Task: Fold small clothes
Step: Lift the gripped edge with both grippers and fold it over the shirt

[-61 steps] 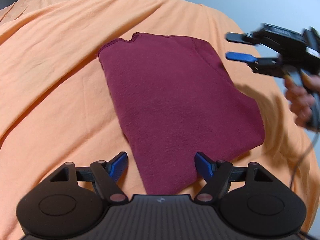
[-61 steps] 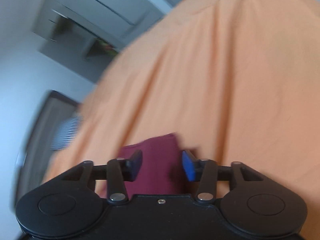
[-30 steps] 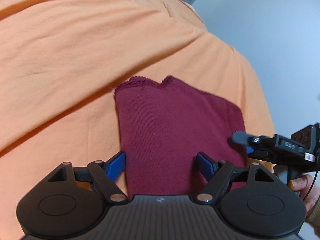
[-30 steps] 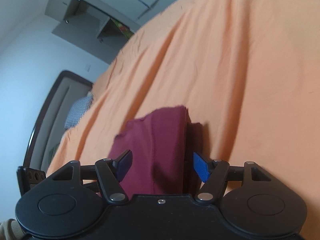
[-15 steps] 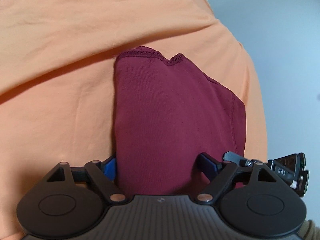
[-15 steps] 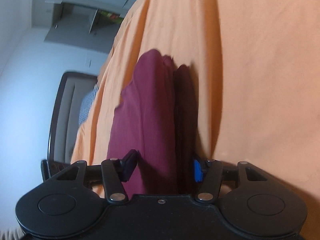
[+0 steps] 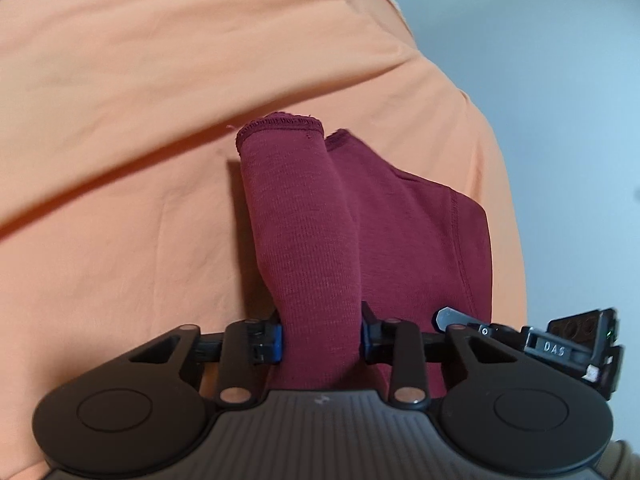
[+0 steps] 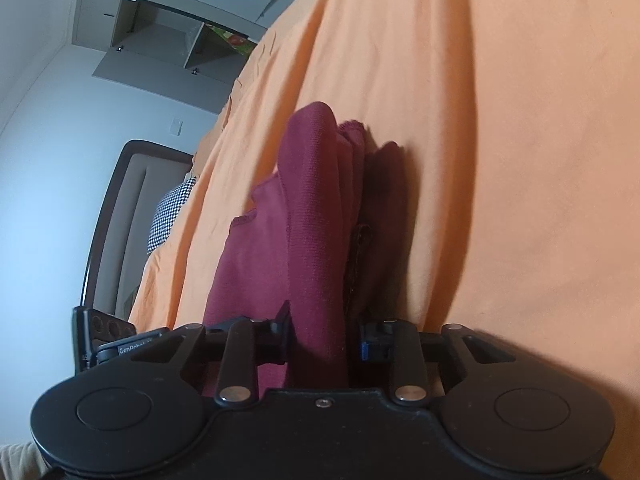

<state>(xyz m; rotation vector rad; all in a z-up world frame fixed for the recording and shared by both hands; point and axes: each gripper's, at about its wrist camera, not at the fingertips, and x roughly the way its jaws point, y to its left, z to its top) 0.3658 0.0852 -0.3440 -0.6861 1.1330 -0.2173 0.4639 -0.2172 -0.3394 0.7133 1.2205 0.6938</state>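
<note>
A folded maroon garment (image 7: 360, 220) lies on an orange bedsheet (image 7: 140, 100). My left gripper (image 7: 322, 338) is shut on the garment's near edge, which bunches into a raised ridge between the blue pads. My right gripper (image 8: 324, 338) is shut on the same garment (image 8: 312, 216) at another part of its edge, where the cloth stands up in stacked folds. The right gripper also shows at the lower right of the left wrist view (image 7: 560, 344), and the left gripper's body at the lower left of the right wrist view (image 8: 108, 340).
The orange sheet (image 8: 500, 140) covers the whole bed, with soft creases. A white wall (image 7: 560, 80) lies past the bed's right edge. In the right wrist view a dark headboard (image 8: 116, 216), a checked pillow (image 8: 170, 212) and grey cupboards (image 8: 180, 32) stand beyond the bed.
Both grippers came down to the garment's near edge and closed on it. The cloth, flat before, now bunches up into ridges between the pads.
</note>
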